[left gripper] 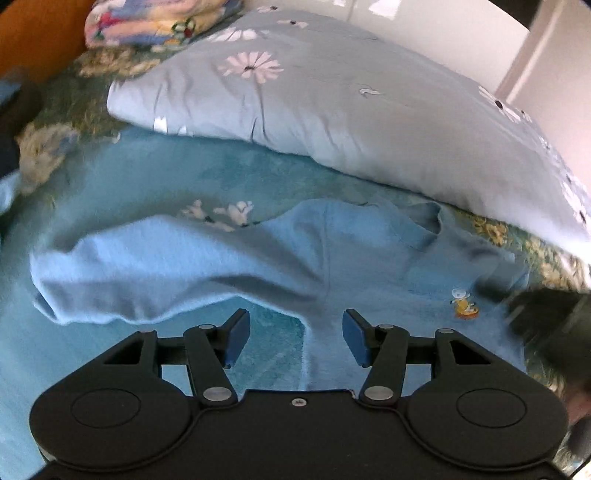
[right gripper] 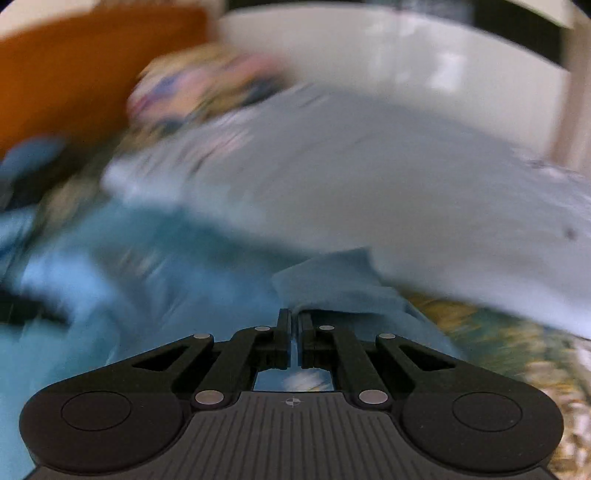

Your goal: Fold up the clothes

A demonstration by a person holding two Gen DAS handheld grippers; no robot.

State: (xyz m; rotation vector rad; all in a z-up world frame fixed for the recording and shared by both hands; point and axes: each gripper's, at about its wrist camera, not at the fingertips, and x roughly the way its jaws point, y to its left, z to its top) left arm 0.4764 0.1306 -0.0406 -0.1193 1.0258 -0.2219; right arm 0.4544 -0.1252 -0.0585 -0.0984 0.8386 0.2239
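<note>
Left wrist view first: the left hand-held gripper is angled down at the bed, jaws released and standing about half apart with nothing pinched between the blue pads. Right under and ahead of it lies the light blue sweater, spread flat-ish on the teal blanket. One sleeve trails off to the left, the neckline sits toward the upper right, and there's a tiny cartoon patch on the chest. The sweater's edge runs up between the two fingers, but the pads aren't touching it. Behind the sweater there's a grey-blue daisy-print pillow, with a folded flowery quilt in the far left corner against an orange headboard. A dark blurry shape at the right edge, can't tell what it is.

Right wrist view is super smeared. The right hand-held gripper also tilts downward, jaws clenched nearly all the way with just a sliver between them. A fold of the sweater bunches right at the fingertips and looks pinched there. The same pillow is beyond it, blanket to the left
</note>
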